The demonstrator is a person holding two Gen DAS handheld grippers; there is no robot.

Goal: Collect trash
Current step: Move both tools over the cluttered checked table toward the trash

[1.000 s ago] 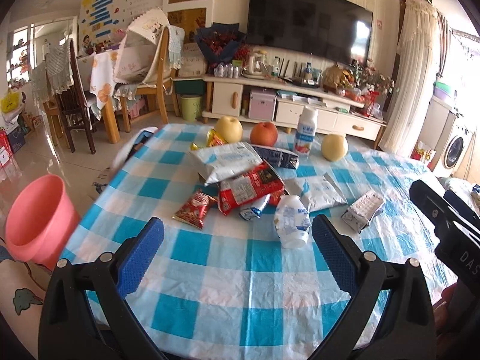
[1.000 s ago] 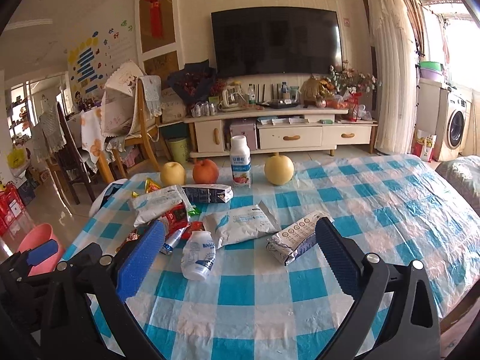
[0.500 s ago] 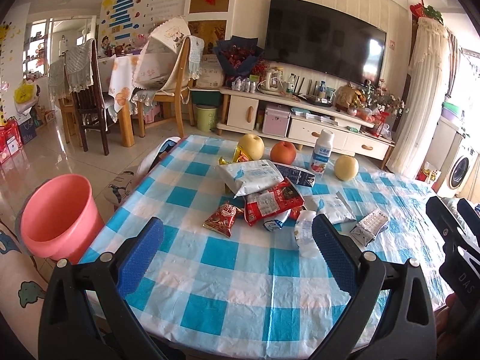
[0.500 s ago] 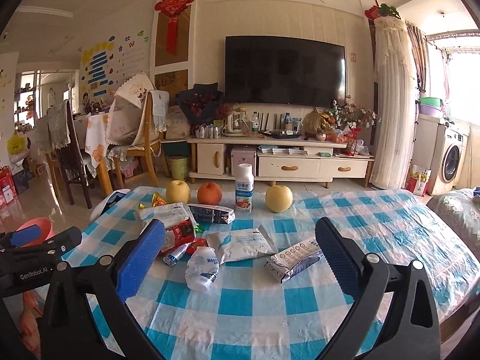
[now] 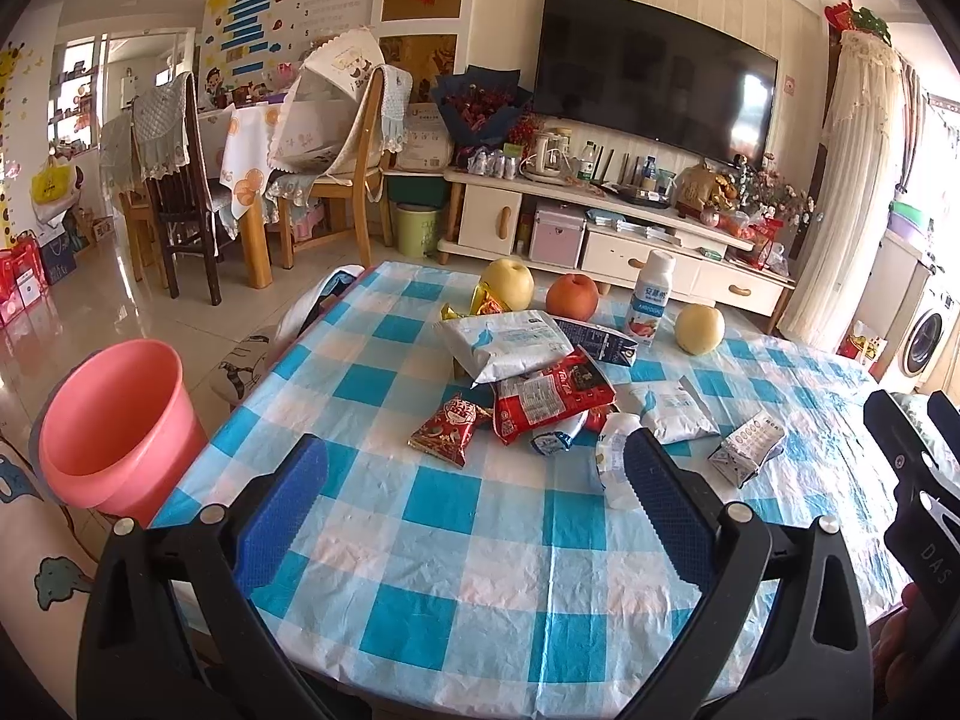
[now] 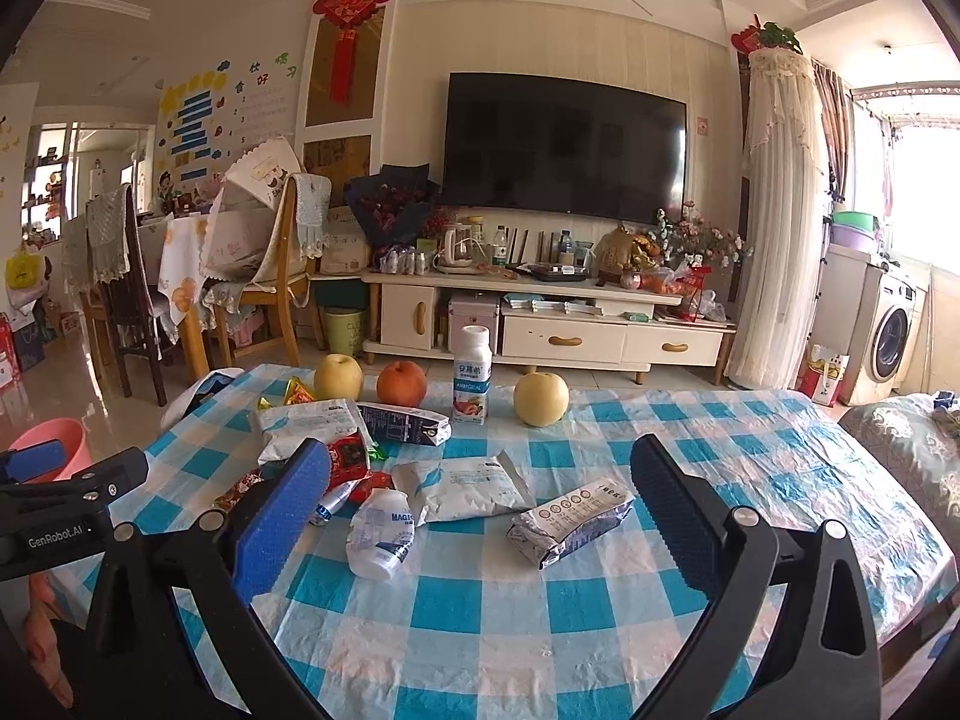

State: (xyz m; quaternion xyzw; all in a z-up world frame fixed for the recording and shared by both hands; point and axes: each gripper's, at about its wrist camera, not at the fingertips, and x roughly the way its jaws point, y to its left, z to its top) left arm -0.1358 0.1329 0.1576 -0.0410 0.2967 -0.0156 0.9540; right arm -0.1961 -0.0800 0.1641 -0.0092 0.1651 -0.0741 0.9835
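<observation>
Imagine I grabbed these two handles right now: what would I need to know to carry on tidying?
Left gripper: open, empty, held above the near table edge.
Right gripper: open, empty, also short of the pile.
Trash lies mid-table: white pouch, red wrapper, small red packet, tipped-over white bottle, silver packet.
Pink bucket stands on the floor left of the table, and looks empty.
Done: nothing collected yet.
Left: everything. The fruit and the upright drink bottle probably stay.
</observation>
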